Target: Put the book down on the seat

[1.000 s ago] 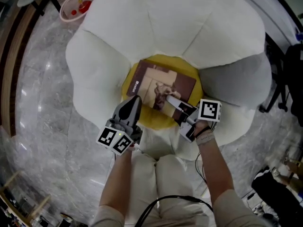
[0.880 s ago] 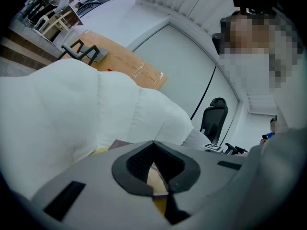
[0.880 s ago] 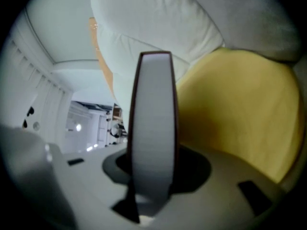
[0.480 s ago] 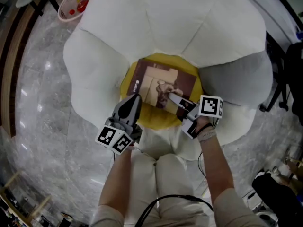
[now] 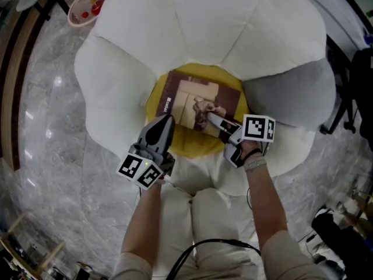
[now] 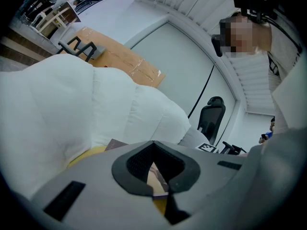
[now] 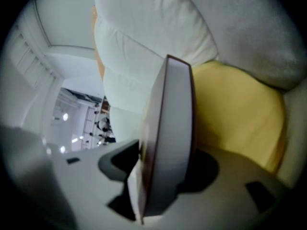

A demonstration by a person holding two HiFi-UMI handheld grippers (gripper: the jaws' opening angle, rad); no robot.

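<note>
White cushions [image 5: 233, 22] ring the yellow seat [image 5: 187, 140]; book [image 5: 201, 98] unmoved between just-parted jaws of right gripper [image 5: 211, 118]; left gripper [image 5: 167, 121] closed, empty.

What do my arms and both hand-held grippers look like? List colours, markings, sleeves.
The left hand-held gripper and right hand-held gripper are grey, dark inside the jaws; each carries a cube of black-and-white square markers. Short beige sleeves; dark band on the right wrist. The right's jaws have just been opening round the book.
</note>
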